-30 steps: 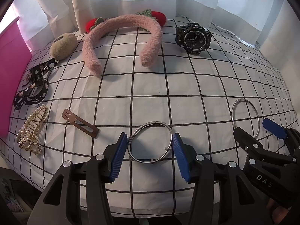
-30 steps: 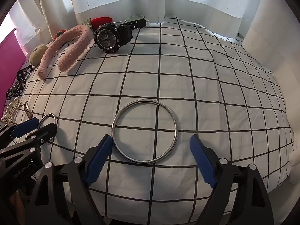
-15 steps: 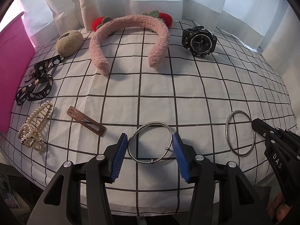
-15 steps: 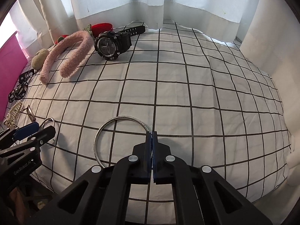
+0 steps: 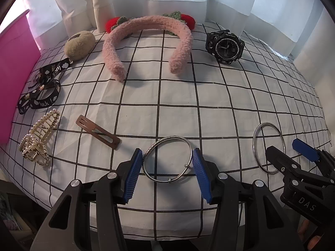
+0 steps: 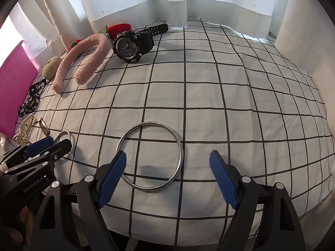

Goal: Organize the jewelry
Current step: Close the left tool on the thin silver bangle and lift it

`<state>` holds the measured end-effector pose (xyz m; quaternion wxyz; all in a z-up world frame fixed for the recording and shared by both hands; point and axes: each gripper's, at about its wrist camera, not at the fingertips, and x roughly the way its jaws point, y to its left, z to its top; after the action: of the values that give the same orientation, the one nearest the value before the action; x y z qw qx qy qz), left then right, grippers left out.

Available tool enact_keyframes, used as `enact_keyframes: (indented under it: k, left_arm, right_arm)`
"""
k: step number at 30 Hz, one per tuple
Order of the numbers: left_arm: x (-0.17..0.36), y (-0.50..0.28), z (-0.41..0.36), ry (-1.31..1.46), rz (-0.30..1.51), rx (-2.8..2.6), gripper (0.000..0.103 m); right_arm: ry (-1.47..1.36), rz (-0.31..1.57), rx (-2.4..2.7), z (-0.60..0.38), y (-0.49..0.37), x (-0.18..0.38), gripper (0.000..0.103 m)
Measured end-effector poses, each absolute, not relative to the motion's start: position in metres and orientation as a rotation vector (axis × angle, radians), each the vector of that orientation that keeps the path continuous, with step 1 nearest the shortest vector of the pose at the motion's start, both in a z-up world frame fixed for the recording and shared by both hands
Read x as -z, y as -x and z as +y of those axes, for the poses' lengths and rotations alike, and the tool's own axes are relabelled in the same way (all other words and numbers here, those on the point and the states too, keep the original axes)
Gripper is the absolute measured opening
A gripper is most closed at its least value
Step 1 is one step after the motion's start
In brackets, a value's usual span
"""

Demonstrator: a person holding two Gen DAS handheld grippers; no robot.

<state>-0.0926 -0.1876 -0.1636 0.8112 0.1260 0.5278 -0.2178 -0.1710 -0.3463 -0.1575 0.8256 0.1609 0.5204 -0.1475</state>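
A silver bangle with small beads [image 5: 167,159] lies on the checked cloth [image 5: 209,96] between the open fingers of my left gripper [image 5: 167,173]; whether the pads touch it I cannot tell. A larger plain silver ring [image 6: 150,155] lies in front of my right gripper [image 6: 167,177], which is open and empty; its left finger [image 6: 111,175] overlaps the ring's left edge. The ring also shows in the left wrist view [image 5: 268,147], with the right gripper [image 5: 293,152] at its near side.
A pink fuzzy headband [image 5: 146,41], a black watch [image 5: 225,47], a beige plush ball [image 5: 79,45], a black ribbon band [image 5: 40,96], a pearl hair claw [image 5: 38,138] and a brown hair clip [image 5: 97,131] lie on the cloth. A pink box [image 5: 12,79] stands at left.
My right gripper was open a second ago, shut and drawn back half a second ago, and is now open again close over the plain ring. The left gripper stays around the beaded bangle.
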Motion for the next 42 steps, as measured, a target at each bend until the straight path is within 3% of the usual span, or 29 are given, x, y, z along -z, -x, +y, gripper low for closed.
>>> enact_keyframes:
  k: [9,16,21,25,27,42]
  left_arm:
    - [0.163,0.093,-0.188,-0.264,1.128,0.464,0.048]
    - [0.164,0.094,-0.188,-0.268,1.126,0.460,0.048]
    - [0.164,0.094,-0.188,-0.275,1.125,0.457,0.048]
    - [0.164,0.094,-0.188,-0.271,1.127,0.455,0.048]
    - [0.164,0.094,-0.188,-0.273,1.127,0.453,0.048]
    - [0.159,0.093,-0.183,-0.261,1.110,0.445,0.048]
  right_arm:
    - [-0.253,1.139,0.293,-0.331,0.155,0.160,0.079]
    - [-0.209,1.139,0.301,-0.328,0.152,0.164,0.087]
    - [-0.207,1.122,0.311,-0.328,0.154,0.164,0.087]
    - [-0.216,1.119,0.319,-0.328,0.155,0.163,0.084]
    - [-0.215,1.107,0.329,-0.328,0.157,0.160,0.071]
    - [-0.254,1.095,0.328,-0.337,0.164,0.158,0.071]
